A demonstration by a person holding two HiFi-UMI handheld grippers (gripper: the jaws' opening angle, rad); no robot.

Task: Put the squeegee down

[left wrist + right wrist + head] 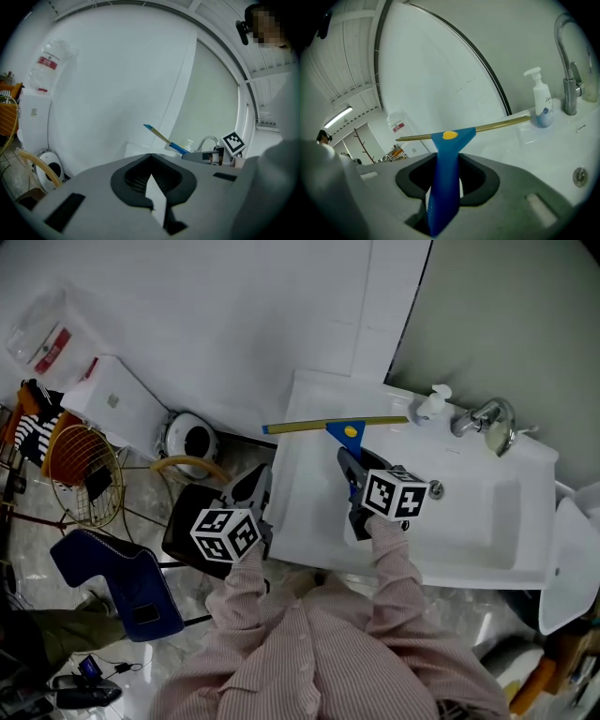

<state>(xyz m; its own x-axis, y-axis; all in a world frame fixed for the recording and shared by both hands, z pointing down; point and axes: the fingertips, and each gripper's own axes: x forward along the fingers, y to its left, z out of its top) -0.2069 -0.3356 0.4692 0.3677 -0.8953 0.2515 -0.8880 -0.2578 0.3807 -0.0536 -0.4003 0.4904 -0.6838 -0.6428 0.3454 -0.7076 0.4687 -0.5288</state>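
Left gripper (251,486): hangs off the left edge of the washbasin (309,521), over the floor. Its fingers (140,185) are drawn together at the tips with nothing between them. It plays no part in this step and is best kept where it is, clear of the blade's left end.

Squeegee (339,427): held in the air over the rear left part of the washbasin, with the long blade roughly level and running along the back ledge near the wall. The right gripper view shows open space under the blade, so I judge that it is not yet resting on anything.

Right gripper (449,161): its fingers stand wide but are clamped on the blue handle, which rises straight out between them.

Recommendation: lower the squeegee with the blade kept parallel to the flat ledge so both ends land together. Choose a spot left of the soap bottle (542,105) and the tap (567,70), as the blade's right end points near the bottle. Let go only once the blade and handle are both supported, since the handle could tip into the bowl. Then draw the right gripper back along the handle's line.
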